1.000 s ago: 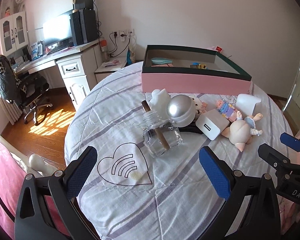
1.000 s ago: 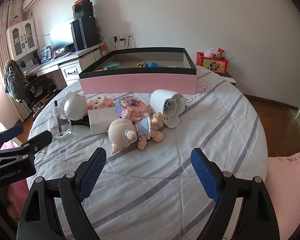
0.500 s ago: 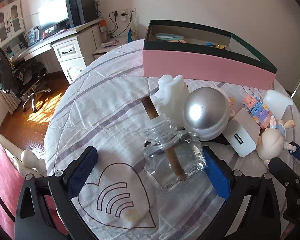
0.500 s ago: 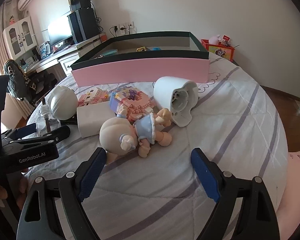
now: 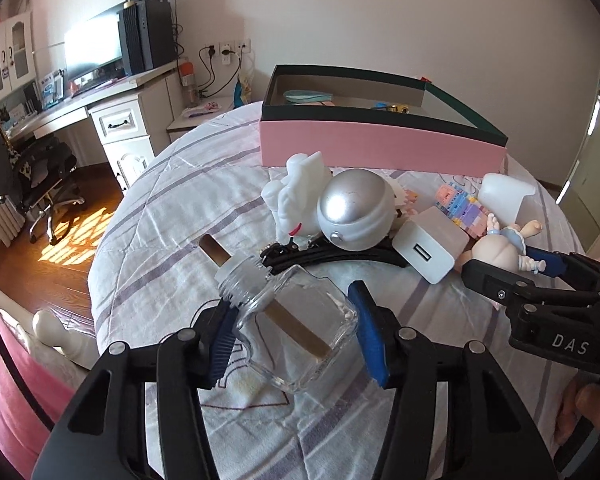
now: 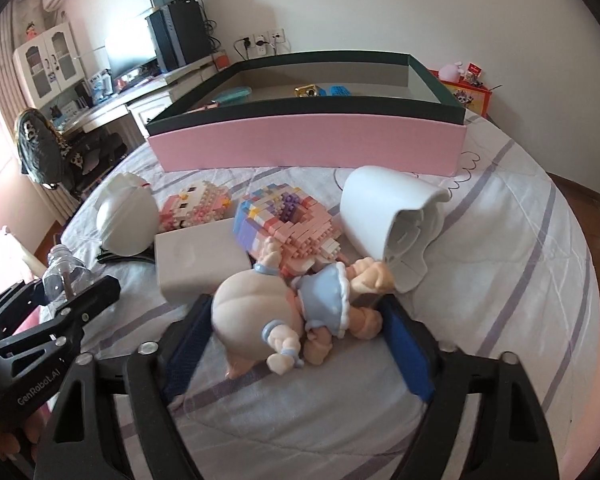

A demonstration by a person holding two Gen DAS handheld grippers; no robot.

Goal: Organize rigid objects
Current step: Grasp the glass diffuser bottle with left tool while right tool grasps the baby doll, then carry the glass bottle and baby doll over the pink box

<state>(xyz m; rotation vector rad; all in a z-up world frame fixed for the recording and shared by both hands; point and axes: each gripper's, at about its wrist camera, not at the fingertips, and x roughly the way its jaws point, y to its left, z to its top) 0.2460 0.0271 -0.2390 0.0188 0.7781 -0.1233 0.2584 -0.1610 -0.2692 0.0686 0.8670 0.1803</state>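
Bed (image 6: 500, 240) edge near, bottle (image 5: 296, 332) between closing fingers (image 5: 366, 332)

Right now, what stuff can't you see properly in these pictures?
- Pink box contents: both views, the near wall hides most; the small items inside are too small to name.
- Doll face: right wrist view, turned away and blurred.
- Black item under the silver dome: left wrist view, mostly covered.

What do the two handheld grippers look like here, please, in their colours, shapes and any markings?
Both are matte black, with jointed link arms fastened by silver round-headed bolts. Each carries two flat fingers faced with ribbed blue pads. The left gripper shows white "GenRobot.AI" lettering on its side in the right wrist view; the right gripper shows "DAS" in the left wrist view. No cables or sleeves are visible.
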